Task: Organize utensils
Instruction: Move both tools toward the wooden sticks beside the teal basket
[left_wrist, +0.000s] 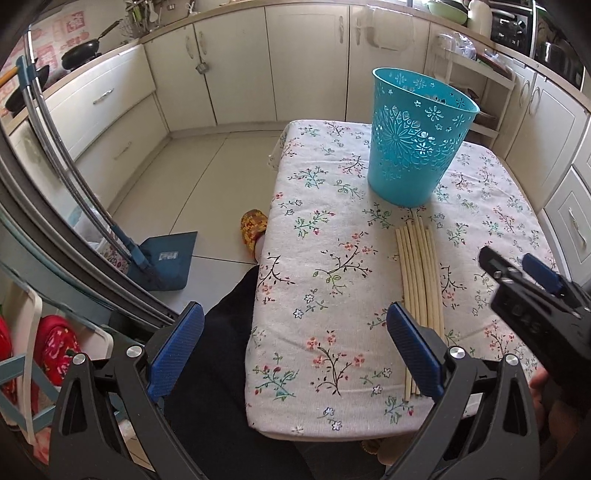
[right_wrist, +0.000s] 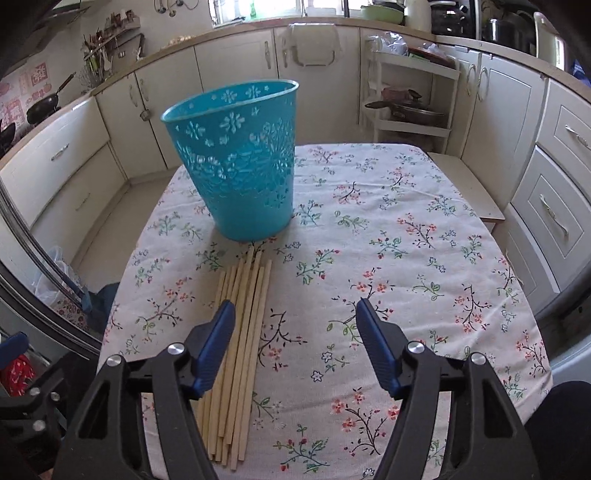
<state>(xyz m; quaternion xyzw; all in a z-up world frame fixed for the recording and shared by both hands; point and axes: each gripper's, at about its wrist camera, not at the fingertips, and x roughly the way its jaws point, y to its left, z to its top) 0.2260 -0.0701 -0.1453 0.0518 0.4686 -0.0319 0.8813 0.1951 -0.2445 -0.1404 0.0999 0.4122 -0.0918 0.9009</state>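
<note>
Right claw (right_wrist: 295, 310) jaws apart, nothing between the pads; left pad over the chopstick bundle (right_wrist: 242, 332), contact unclear. Left claw (left_wrist: 295, 325) wide, empty, straddling the surface (left_wrist: 314, 258) edge. Bundle lies at 6 o'clock of the teal basket (right_wrist: 240, 166). Only the left view shows the dustpan (left_wrist: 166, 262) and slipper (left_wrist: 253, 227); only the right view shows the rack with a lidded pan (right_wrist: 410, 110).

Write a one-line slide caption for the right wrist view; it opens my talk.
Open right gripper above bundled wooden chopsticks, teal perforated bin beyond on floral tablecloth.
</note>
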